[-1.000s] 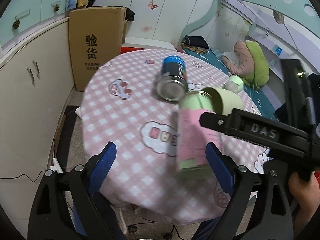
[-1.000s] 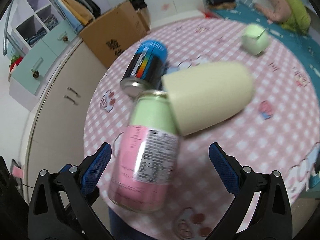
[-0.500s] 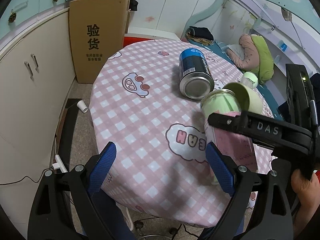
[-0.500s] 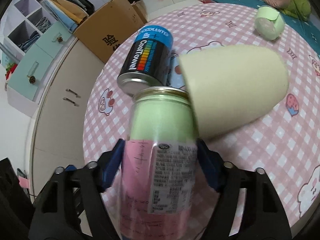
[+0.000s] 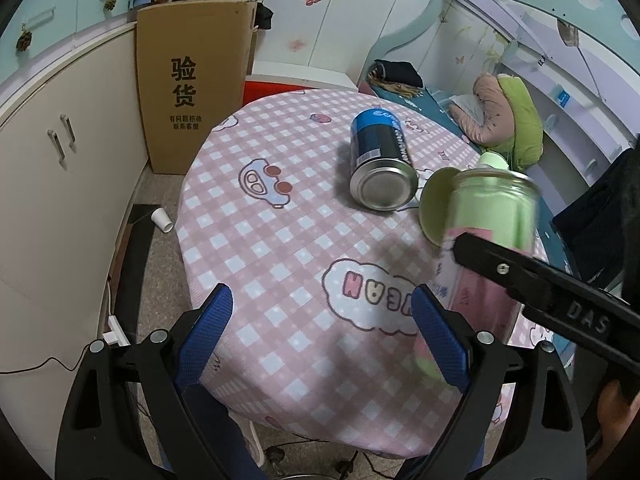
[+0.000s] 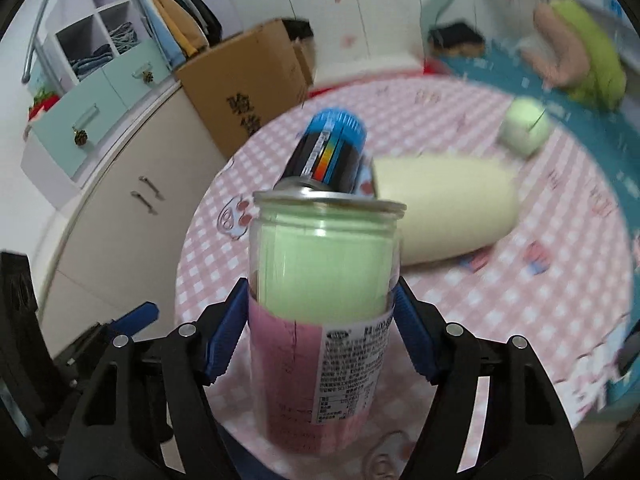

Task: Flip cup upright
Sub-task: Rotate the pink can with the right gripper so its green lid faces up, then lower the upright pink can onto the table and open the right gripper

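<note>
While right gripper (image 6: 322,320) clamps the green-pink cup (image 6: 320,304) upright at frame centre, left gripper (image 5: 320,336) hangs spread wide and empty at bottom centre over the checked table (image 5: 280,240); blue can (image 5: 380,164) lies on its side mid-frame, cream cup (image 6: 444,208) beside it.

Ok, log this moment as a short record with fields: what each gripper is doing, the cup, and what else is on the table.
right gripper: shut on the pink and green cup, rim up
left gripper: open, holding nothing
blue can: lying on its side
cream cup: on its side beside the can
small green object: near the far edge
table: pink checked cloth
</note>
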